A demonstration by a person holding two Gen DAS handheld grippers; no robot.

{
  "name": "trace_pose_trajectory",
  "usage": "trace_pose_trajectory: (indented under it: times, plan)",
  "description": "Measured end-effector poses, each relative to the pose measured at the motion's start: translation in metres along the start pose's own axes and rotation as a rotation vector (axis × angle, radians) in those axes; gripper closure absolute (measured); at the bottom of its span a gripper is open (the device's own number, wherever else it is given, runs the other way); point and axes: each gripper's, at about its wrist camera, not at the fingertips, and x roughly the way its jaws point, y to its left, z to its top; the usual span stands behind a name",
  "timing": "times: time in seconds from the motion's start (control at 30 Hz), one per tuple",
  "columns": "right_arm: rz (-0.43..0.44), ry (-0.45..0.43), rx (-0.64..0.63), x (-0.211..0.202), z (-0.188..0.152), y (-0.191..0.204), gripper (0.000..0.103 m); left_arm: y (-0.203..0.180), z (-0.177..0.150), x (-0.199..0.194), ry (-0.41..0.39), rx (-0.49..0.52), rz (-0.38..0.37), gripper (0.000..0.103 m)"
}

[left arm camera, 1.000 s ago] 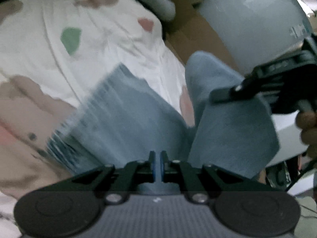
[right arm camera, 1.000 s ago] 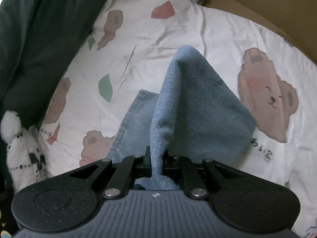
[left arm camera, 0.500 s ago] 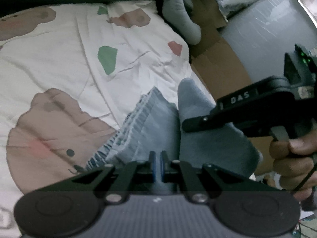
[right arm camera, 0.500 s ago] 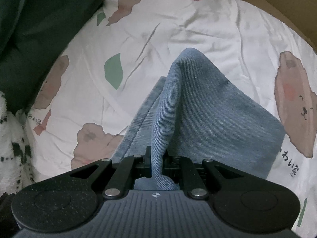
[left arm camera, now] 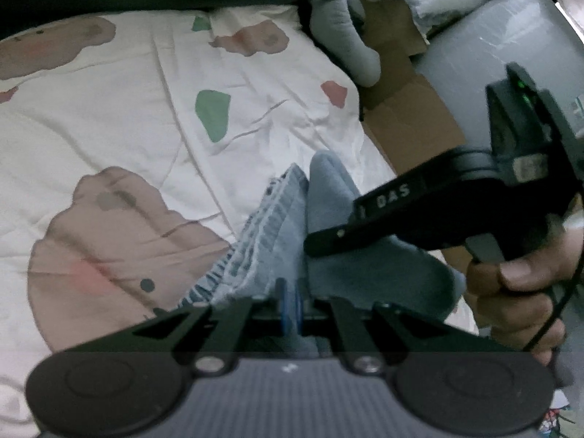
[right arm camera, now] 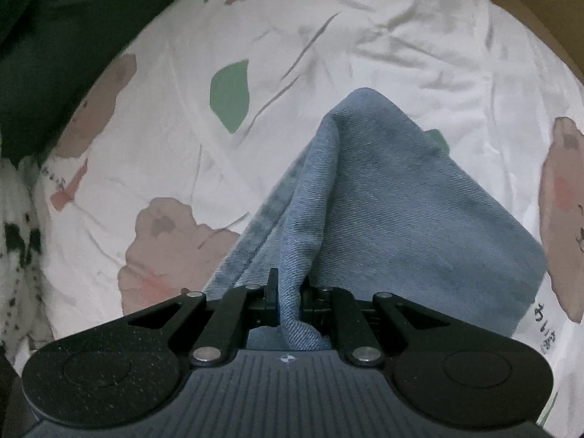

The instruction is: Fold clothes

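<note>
Moved: both grippers now lower, nearer the bed [right arm camera: 365, 47]; jeans [right arm camera: 383, 211] less blurred.
L gripper [left arm camera: 290, 304]: fingers pinched tight on jeans' pale hem.
R gripper [right arm camera: 290, 301]: clamped on a denim fold.
Why: two grips side by side, prob. to keep edges matched for laying down.
Jeans: draped mid-bed, doubled over.
Containers: cardboard box [left arm camera: 412, 116] at bed's edge, contents unseen.

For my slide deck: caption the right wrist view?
Right gripper pinching a fold of blue denim garment above a bear-print bedsheet.
</note>
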Motion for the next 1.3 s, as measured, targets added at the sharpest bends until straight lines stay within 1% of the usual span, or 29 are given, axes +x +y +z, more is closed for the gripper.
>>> trace_pose_trajectory:
  times: [0.07,0.1,0.13,0.17,0.23,0.37,0.4,0.47,0.5,0.53,0.67,0.73,0.87,0.9,0.93,1.0,1.07,1.13,1.17,1.3]
  plan:
    - [0.019,0.012,0.015,0.001,0.002,0.0,0.087,0.001,0.0,-0.002,0.0,-0.001,0.006,0.1]
    - [0.037,0.016,0.029,0.0,0.003,-0.001,0.074,0.002,0.0,-0.003,-0.002,-0.001,0.01,0.1]
    - [0.061,0.016,0.045,-0.004,0.004,-0.002,0.066,0.002,0.001,-0.004,-0.008,0.001,0.017,0.1]
    - [0.08,0.015,0.056,-0.007,0.005,-0.003,0.066,0.002,0.001,-0.006,-0.014,0.003,0.025,0.099]
    - [0.088,0.012,0.064,-0.015,0.008,-0.004,0.066,0.002,0.002,-0.008,-0.027,0.007,0.039,0.092]
    - [0.144,0.005,0.133,-0.035,0.018,-0.011,0.066,0.0,0.002,-0.009,-0.037,-0.01,0.023,0.09]
    - [0.155,-0.005,0.136,-0.041,0.02,-0.011,0.066,-0.001,0.001,-0.009,-0.04,-0.009,0.021,0.088]
    - [0.178,-0.037,0.123,-0.056,0.025,-0.013,0.065,-0.003,0.001,-0.011,-0.05,-0.006,0.021,0.08]
    - [0.19,-0.054,0.112,-0.065,0.027,-0.014,0.064,-0.004,0.0,-0.012,-0.055,-0.005,0.021,0.072]
    - [0.201,-0.07,0.097,-0.073,0.029,-0.016,0.064,-0.005,0.0,-0.013,-0.059,-0.005,0.02,0.067]
    - [0.215,-0.145,0.051,-0.1,0.035,-0.041,0.064,-0.009,-0.001,-0.014,-0.065,0.005,0.002,0.066]
    - [0.192,-0.159,0.058,-0.105,0.035,-0.061,0.064,-0.012,-0.002,-0.014,-0.065,0.015,-0.006,0.064]
    - [0.146,-0.155,0.098,-0.102,0.028,-0.106,0.064,-0.02,-0.006,-0.012,-0.057,0.041,-0.016,0.062]
    - [0.143,-0.153,0.105,-0.1,0.024,-0.115,0.064,-0.022,-0.007,-0.011,-0.053,0.05,-0.016,0.057]
    - [0.146,-0.146,0.117,-0.097,0.02,-0.124,0.064,-0.024,-0.008,-0.011,-0.05,0.06,-0.012,0.046]
    - [0.146,-0.134,0.134,-0.089,0.011,-0.139,0.064,-0.029,-0.011,-0.01,-0.049,0.075,-0.009,0.039]
    - [0.145,-0.124,0.145,-0.08,0.001,-0.151,0.064,-0.035,-0.014,-0.01,-0.039,0.092,-0.02,0.037]
    - [0.141,-0.117,0.14,-0.073,-0.013,-0.16,0.064,-0.043,-0.017,-0.009,-0.028,0.113,-0.033,0.033]
    - [0.141,-0.116,0.138,-0.069,-0.019,-0.164,0.064,-0.047,-0.019,-0.008,-0.024,0.124,-0.038,0.033]
    - [0.156,-0.168,0.137,-0.059,-0.045,-0.181,0.064,-0.062,-0.027,-0.002,0.006,0.158,-0.062,0.03]
